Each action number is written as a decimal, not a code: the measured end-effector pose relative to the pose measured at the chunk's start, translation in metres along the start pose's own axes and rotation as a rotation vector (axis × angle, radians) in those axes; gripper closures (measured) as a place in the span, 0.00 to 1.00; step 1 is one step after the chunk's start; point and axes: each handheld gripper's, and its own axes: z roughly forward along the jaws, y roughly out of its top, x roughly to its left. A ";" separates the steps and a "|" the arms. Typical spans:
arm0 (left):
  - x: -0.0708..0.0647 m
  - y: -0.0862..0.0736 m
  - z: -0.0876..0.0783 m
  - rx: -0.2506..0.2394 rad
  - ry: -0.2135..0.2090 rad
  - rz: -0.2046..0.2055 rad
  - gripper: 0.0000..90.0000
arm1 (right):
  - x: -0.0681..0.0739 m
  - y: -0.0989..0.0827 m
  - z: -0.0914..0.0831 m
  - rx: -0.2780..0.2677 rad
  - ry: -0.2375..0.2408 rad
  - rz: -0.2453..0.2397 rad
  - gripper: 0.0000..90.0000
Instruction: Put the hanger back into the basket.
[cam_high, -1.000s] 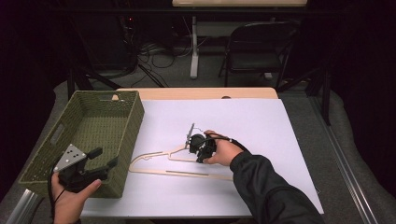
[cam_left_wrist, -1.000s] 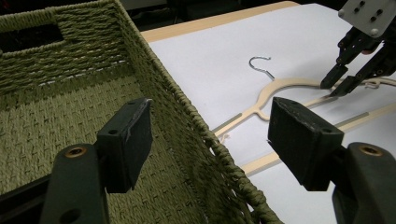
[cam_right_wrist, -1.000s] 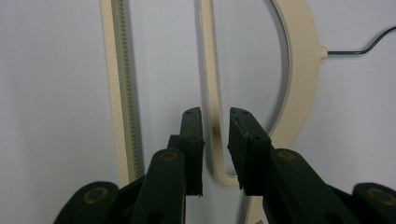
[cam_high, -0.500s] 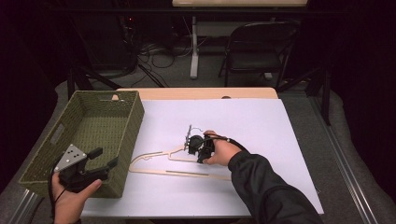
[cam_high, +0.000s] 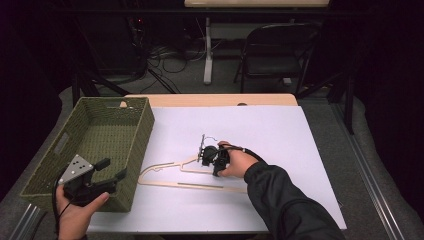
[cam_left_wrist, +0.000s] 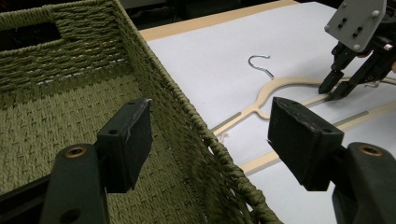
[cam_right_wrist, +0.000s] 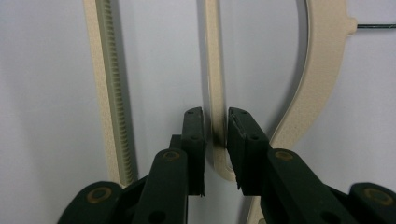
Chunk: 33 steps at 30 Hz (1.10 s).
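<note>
A cream hanger with a metal hook lies flat on the white table top. My right gripper rests on it near its neck. In the right gripper view the jaws are pinched on a thin inner bar of the hanger, just where the bar meets the curved shoulder. My left gripper hovers open over the near right corner of a green woven basket. Nothing sits between its pads, and the basket's rim runs under them.
The white sheet covers the table to the right of the basket. A folding chair and a table leg stand on the floor beyond the far edge. The basket holds nothing that I can see.
The right gripper has dipped slightly onto the hanger and stays there. The left gripper has held its place over the basket corner.
</note>
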 end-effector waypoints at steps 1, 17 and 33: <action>0.000 0.000 0.000 0.000 0.000 0.000 0.34 | 0.000 0.000 0.000 0.001 0.000 -0.001 0.85; 0.000 0.000 0.001 0.004 -0.002 0.001 0.34 | -0.001 0.000 0.002 0.033 -0.002 -0.009 0.88; 0.000 0.000 0.003 0.003 -0.003 -0.001 0.34 | -0.003 0.000 0.002 0.054 0.019 -0.011 0.93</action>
